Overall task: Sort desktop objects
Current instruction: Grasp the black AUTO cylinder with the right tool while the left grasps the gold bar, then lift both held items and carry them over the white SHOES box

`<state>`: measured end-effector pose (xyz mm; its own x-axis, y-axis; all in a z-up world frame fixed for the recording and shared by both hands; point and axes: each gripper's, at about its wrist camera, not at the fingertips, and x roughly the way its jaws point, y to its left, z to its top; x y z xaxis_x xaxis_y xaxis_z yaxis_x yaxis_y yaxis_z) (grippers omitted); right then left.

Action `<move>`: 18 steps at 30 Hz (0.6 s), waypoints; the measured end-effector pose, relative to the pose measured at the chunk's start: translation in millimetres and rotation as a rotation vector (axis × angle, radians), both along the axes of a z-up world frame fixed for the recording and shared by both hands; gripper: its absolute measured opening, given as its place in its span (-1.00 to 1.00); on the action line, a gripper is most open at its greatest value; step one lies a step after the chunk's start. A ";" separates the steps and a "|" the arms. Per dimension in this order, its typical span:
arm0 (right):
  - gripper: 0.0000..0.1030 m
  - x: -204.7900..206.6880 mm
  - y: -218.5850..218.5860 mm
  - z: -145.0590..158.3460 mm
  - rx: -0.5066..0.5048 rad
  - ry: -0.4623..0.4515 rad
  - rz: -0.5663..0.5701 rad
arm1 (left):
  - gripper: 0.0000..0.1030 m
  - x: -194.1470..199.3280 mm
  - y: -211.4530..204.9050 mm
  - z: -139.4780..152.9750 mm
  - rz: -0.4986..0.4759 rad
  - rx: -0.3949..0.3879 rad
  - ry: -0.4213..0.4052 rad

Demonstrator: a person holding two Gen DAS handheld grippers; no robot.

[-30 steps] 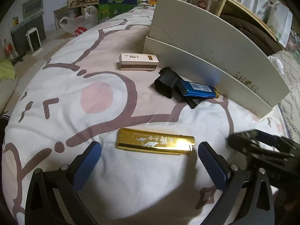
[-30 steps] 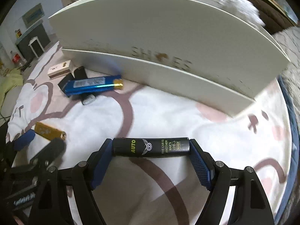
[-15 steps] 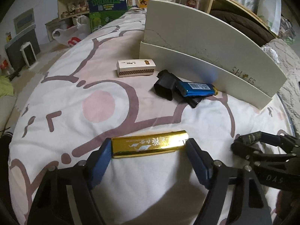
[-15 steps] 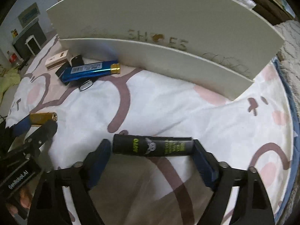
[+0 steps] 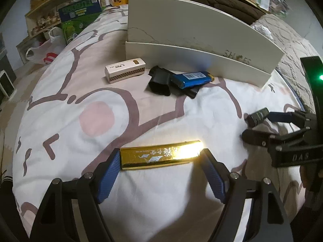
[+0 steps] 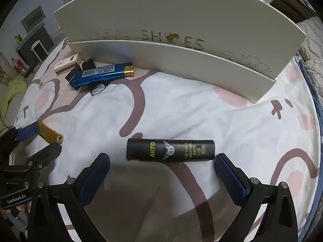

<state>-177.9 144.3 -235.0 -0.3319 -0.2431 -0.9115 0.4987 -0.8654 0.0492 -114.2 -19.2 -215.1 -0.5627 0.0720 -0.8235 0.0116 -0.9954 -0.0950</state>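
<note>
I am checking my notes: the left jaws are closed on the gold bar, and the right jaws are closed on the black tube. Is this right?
Not quite. The right wrist view shows the right gripper open, clear of the black tube lying on the sheet. The left gripper does clamp the gold bar.

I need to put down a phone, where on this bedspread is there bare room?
Free: the stretch between the black cylindrical AUTO lighter and the cream cardboard shoe box, and the pink-cheek patch left of the gold rectangular lighter. Crowded: beside the blue cylindrical lighter, where black items pile.
</note>
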 end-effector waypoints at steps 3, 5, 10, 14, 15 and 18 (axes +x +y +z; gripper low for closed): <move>0.84 -4.1 -1.9 3.3 -0.005 0.010 -0.029 | 0.54 3.8 4.8 -0.7 0.005 -0.025 0.007; 0.68 -3.4 10.1 7.1 -0.015 0.012 -0.053 | 0.58 4.0 5.8 -1.0 0.019 -0.040 0.005; 0.55 -1.1 34.7 12.8 -0.024 0.019 -0.085 | 0.77 6.6 4.4 -1.6 0.086 -0.044 -0.008; 0.55 3.6 30.7 12.2 -0.012 0.026 -0.083 | 0.82 11.1 4.2 -2.0 0.136 -0.028 -0.010; 0.55 5.1 29.6 12.1 -0.011 0.027 -0.081 | 0.83 12.0 3.6 -2.1 0.153 -0.016 -0.007; 0.55 -0.5 22.4 15.3 -0.009 0.027 -0.074 | 0.84 12.8 2.0 -2.2 0.195 0.007 0.003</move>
